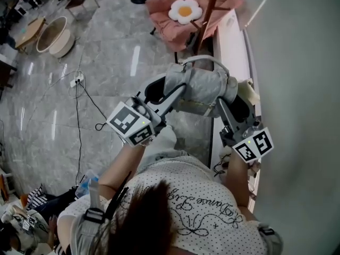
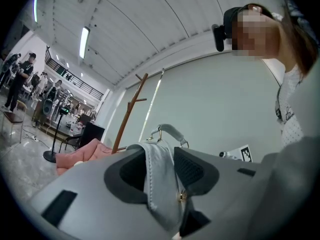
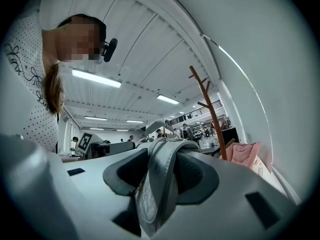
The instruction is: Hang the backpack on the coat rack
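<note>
I hold a grey backpack (image 1: 197,87) up between both grippers, in front of the person's chest. My left gripper (image 1: 171,96) is shut on a fold of its grey fabric (image 2: 159,184), and its curved top handle (image 2: 170,131) stands above the jaws. My right gripper (image 1: 225,108) is shut on a grey strap (image 3: 159,184) of the backpack. The brown wooden coat rack (image 1: 211,9) stands ahead by the wall, apart from the backpack. The coat rack (image 2: 128,110) is left of centre in the left gripper view. In the right gripper view, the coat rack (image 3: 210,109) is right of centre.
A pink armchair (image 1: 159,7) with a flower cushion (image 1: 185,10) sits just behind the rack. A long white low cabinet (image 1: 231,36) runs along the pale wall (image 1: 297,89) on the right. A power strip with cable (image 1: 78,81) and a round basin (image 1: 54,35) lie on the marble floor at left.
</note>
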